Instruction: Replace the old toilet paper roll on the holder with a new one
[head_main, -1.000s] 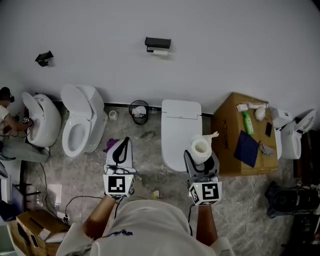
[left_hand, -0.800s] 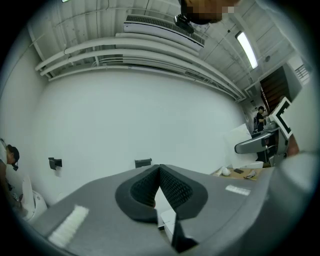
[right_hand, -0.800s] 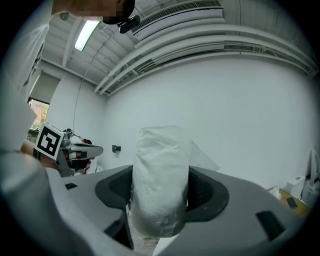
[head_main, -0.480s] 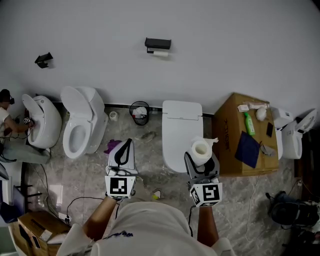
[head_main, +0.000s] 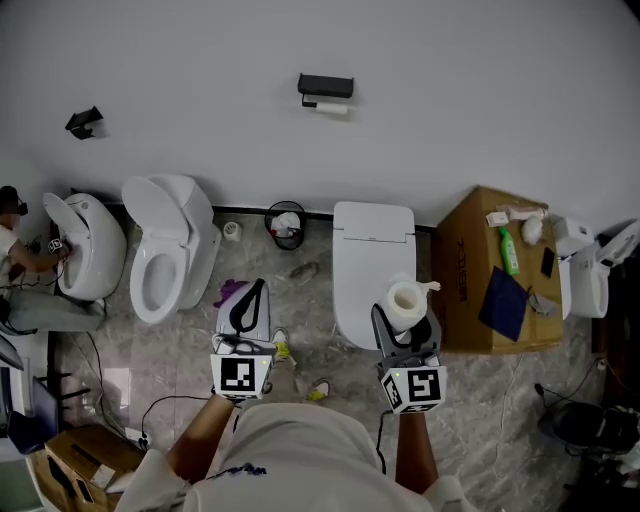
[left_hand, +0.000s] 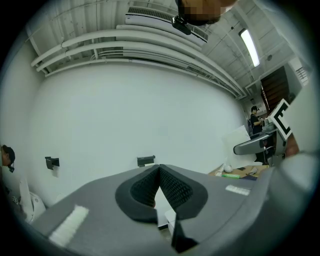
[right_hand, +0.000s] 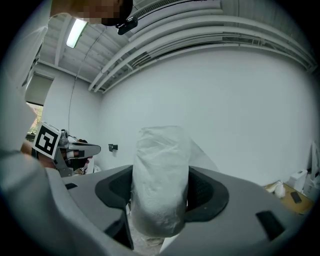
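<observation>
Toilet paper is what the right gripper (head_main: 404, 314) carries: a fresh white roll (head_main: 405, 298) stands on end between its fingers, hollow core facing up, with a loose tail of paper sticking out to the right. In the right gripper view the fresh white roll (right_hand: 160, 182) fills the gap of the right gripper (right_hand: 160, 200). The jaws are spread wide and press on both of its sides.

The left gripper (head_main: 252, 295) is held level beside it, well apart. In the left gripper view the left gripper (left_hand: 159, 169) has its ribbed pads (left_hand: 175, 189) meeting tip to tip with nothing between them.

Both grippers point towards the white wall (head_main: 450, 90). High on that wall is the black holder (head_main: 326, 86), with the old roll (head_main: 328, 106) hanging just under it. The holder (left_hand: 145, 160) also shows small above the closed tips in the left gripper view. The fresh roll is well short of it, held over the front edge of the closed toilet (head_main: 372, 250).

A cardboard box (head_main: 470, 260) stands just right of that toilet, with a green bottle (head_main: 509, 250) on top. An open toilet (head_main: 165, 245) and a small bin (head_main: 287, 225) stand to the left.
</observation>
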